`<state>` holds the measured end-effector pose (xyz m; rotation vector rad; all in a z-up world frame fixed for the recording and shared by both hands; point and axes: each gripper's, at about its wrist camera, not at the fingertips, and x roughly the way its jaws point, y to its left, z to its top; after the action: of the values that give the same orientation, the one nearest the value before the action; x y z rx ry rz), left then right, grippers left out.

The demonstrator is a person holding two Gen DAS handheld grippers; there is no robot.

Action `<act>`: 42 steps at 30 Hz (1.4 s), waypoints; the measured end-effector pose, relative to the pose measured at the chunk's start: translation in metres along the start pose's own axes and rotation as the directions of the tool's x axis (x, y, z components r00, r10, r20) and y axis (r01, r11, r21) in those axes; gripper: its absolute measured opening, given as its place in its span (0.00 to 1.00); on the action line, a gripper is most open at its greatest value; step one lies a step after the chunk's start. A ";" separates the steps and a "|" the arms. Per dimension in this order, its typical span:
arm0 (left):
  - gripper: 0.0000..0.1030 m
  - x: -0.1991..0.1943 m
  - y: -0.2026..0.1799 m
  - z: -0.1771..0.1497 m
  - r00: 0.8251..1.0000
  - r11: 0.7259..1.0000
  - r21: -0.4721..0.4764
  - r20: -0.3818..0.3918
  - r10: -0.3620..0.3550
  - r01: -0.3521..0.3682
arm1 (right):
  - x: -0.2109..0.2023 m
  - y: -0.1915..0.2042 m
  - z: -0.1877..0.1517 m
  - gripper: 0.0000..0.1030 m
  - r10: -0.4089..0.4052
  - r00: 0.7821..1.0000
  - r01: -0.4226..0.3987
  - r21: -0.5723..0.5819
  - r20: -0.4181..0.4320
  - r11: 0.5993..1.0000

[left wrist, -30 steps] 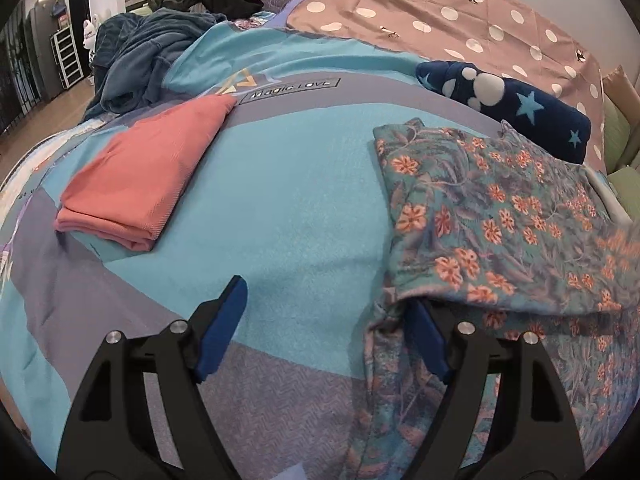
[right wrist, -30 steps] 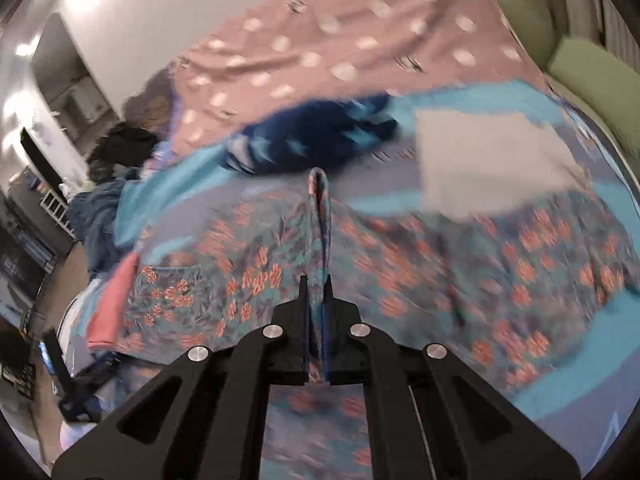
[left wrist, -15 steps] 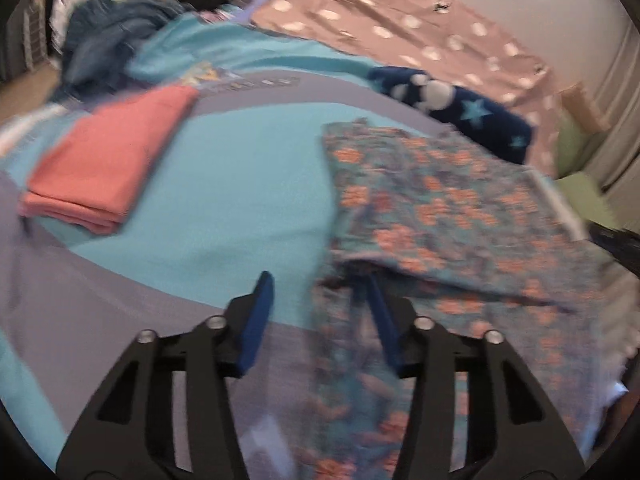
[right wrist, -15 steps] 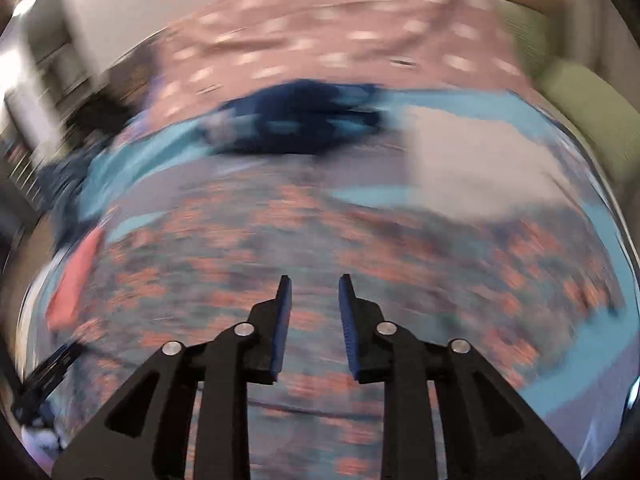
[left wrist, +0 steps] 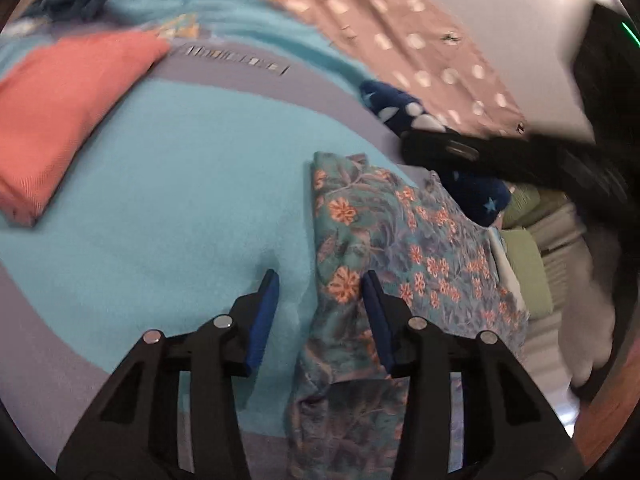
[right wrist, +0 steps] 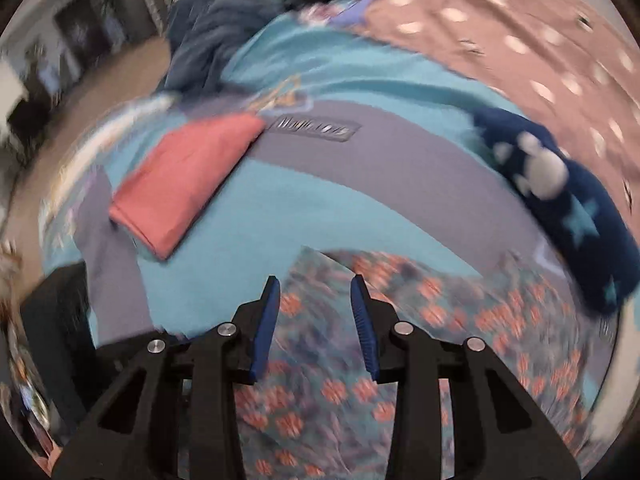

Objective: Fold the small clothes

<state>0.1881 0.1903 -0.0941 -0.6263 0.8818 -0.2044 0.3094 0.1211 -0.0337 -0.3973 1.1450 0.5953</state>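
Motion blur smears most of my right wrist view, so the lettering on the bedspread's [right wrist: 320, 216] grey label is barely legible, and the far room is only dark shapes. In my left view, a black bar-shaped thing [left wrist: 500, 156] cuts across the upper right; I cannot make out what it is. It hides part of the navy star-print fleece [left wrist: 400, 108].

My left gripper [left wrist: 320, 284] tilts down at the left edge of the floral garment [left wrist: 400, 248]. Its jaws are closing, with the folded edge of the cloth between the blue pads, which do not yet press it. My right gripper [right wrist: 314, 292] points steeply down above the same garment's [right wrist: 400, 340] top corner. Its jaws are opening, with nothing pinched.

The floral garment is thin woven cloth, teal with orange blossoms, lying flat and doubled over on the right of the turquoise and grey bedspread. A folded coral cloth [left wrist: 60, 112] with a fine ribbed weave lies well apart to the left. A pink polka-dot cover [right wrist: 520, 32] lies behind.
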 end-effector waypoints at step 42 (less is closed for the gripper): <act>0.18 0.010 -0.041 -0.019 1.000 0.971 0.239 0.003 0.026 -0.026 | -0.059 -0.158 -0.328 0.05 0.042 0.941 -0.264 0.650 0.335 0.713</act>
<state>0.1827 0.1450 -0.0852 -0.3900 0.8495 -0.2821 0.1529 -0.2062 -0.1017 0.4359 1.0252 0.3149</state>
